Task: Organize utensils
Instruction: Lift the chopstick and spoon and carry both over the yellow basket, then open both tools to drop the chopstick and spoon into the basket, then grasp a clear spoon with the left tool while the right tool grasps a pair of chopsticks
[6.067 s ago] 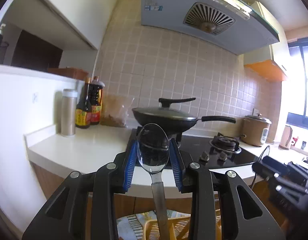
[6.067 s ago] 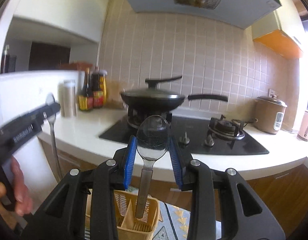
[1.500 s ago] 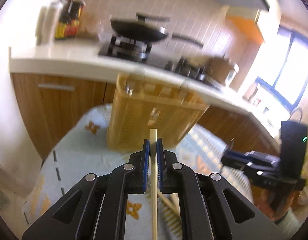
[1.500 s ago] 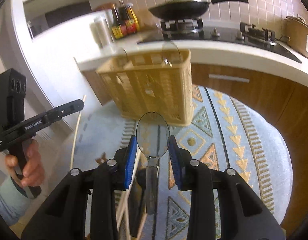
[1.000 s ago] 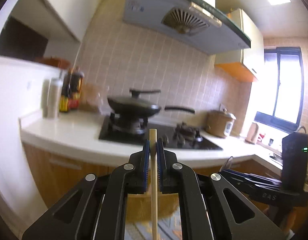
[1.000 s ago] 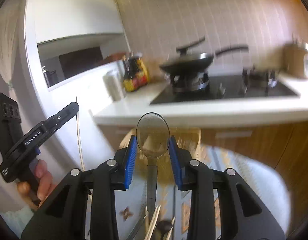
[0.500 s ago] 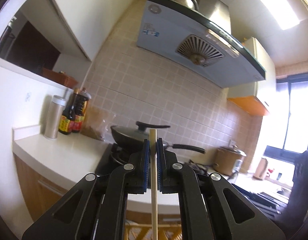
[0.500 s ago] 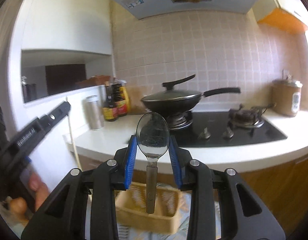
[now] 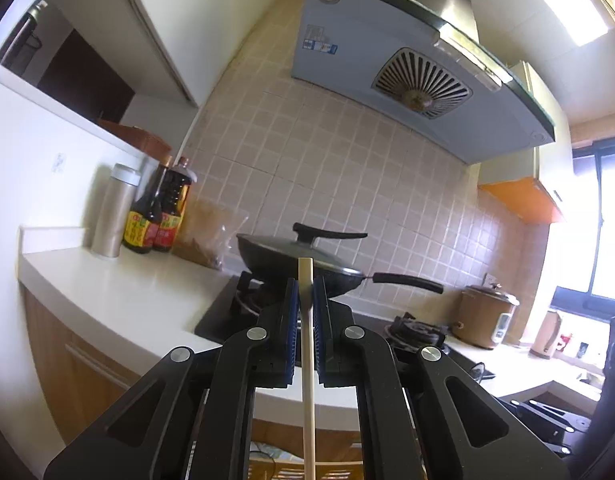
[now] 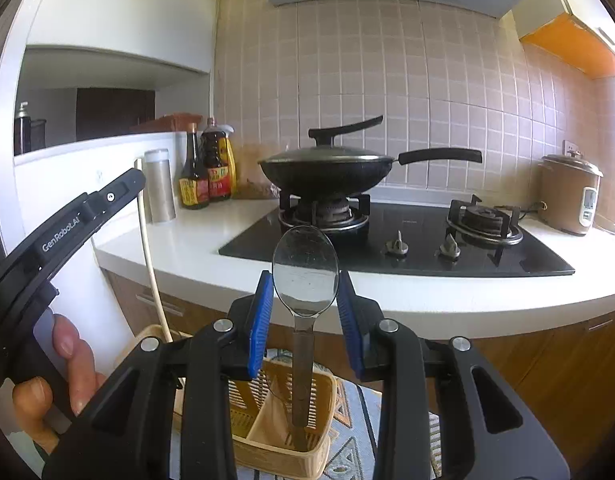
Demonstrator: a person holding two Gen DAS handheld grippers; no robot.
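Above the basket, both grippers carry one utensil each, nothing released yet. Left gripper: jaws nearly closed, pads pinching a chopstick near its top, stick hanging straight down; in the right view its lower end drops to about the basket's left rim, can't tell if inside. Right gripper: jaws partly open, blue pads clamped on either side of the spoon bowl, handle pointing down into a basket compartment; the tip looks low inside but whether it touches the bottom is hidden.

Basket sits on a patterned rug in front of the counter. Stove with wok, bottles, rice cooker behind, irrelevant.

Progress, judged: mid-task, on the drop step for both items. Spoon seems closest to done, needs only release. Chopstick needs lining up over a compartment, then lowering and release. Other contents of the basket are unclear. Whether more loose utensils remain isn't visible, so remaining count unknown.
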